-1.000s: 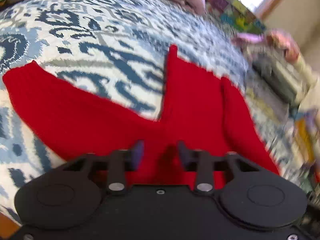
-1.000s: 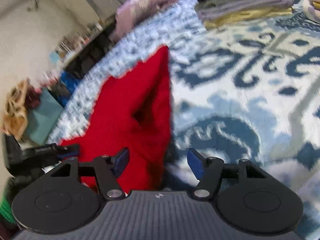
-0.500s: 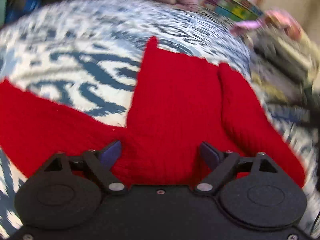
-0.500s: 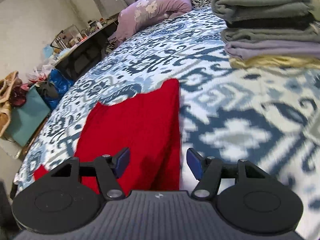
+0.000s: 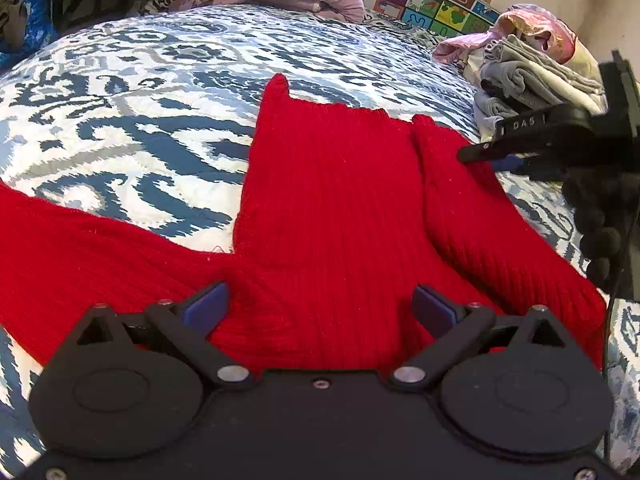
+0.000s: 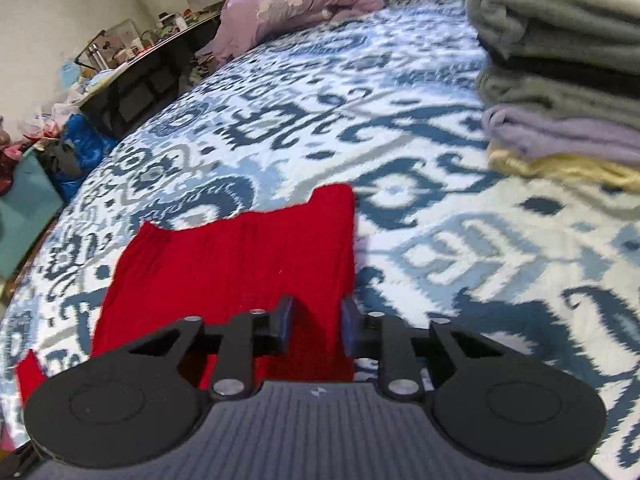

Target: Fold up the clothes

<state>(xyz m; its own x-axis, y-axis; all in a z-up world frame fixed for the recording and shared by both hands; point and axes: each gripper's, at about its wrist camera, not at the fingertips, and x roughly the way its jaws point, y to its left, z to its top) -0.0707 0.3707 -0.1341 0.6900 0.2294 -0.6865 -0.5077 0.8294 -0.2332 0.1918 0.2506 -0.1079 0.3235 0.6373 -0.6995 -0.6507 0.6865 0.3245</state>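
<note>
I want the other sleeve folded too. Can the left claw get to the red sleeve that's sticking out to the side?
Probably yes. The left claw is open, just above the red sweater, and the spread sleeve lies flat on the bedspread beside it with nothing between.

A bed with a blue-and-white patterned quilt (image 5: 152, 120) carries a red ribbed knit sweater (image 5: 332, 208) spread ahead of the fingers, a stack of folded clothes (image 6: 560, 80) beyond to their right, and a lilac floral pillow (image 6: 296, 4) far ahead.
</note>
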